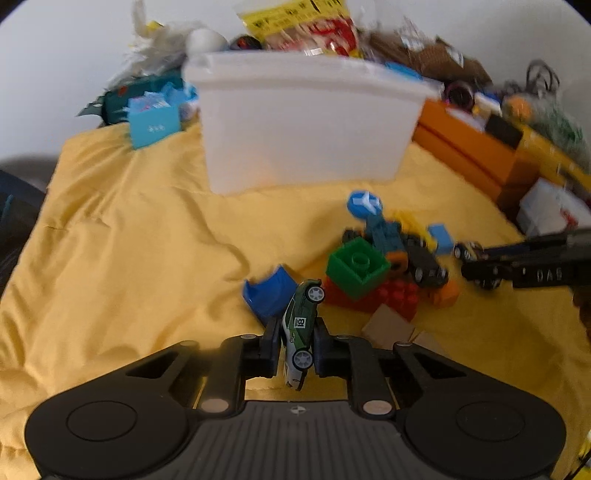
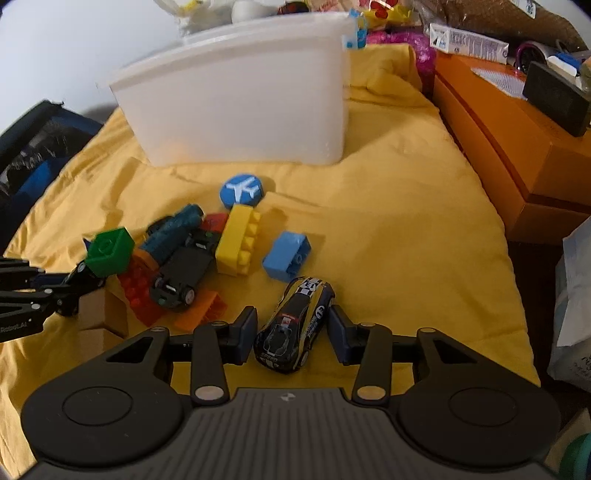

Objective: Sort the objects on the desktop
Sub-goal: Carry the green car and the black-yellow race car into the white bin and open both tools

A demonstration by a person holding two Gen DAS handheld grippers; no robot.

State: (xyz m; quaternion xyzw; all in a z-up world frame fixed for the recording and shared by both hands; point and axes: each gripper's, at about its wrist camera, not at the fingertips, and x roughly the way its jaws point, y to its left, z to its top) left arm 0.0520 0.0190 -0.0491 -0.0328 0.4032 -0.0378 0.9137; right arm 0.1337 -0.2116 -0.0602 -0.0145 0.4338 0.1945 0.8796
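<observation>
My left gripper [image 1: 295,336] is shut on a green and white toy car [image 1: 301,332], held on its side above the yellow cloth [image 1: 129,258]. My right gripper [image 2: 291,328] is open, its jaws on either side of a black and yellow toy car [image 2: 295,328] that lies on the cloth. A pile of toys lies between the grippers: a green brick [image 1: 357,266], red bricks [image 1: 391,295], a black toy car [image 2: 181,273], a yellow brick [image 2: 238,243], a light blue brick [image 2: 287,255] and a blue aeroplane disc [image 2: 242,189]. A white plastic bin [image 1: 306,118] stands behind the pile.
An orange box [image 2: 517,147] stands at the right with a black block [image 2: 557,98] on it. Bags, snack packets [image 1: 303,26] and a small blue box [image 1: 153,123] crowd the back. A blue curved piece [image 1: 269,291] and cardboard blocks [image 1: 388,326] lie near the pile.
</observation>
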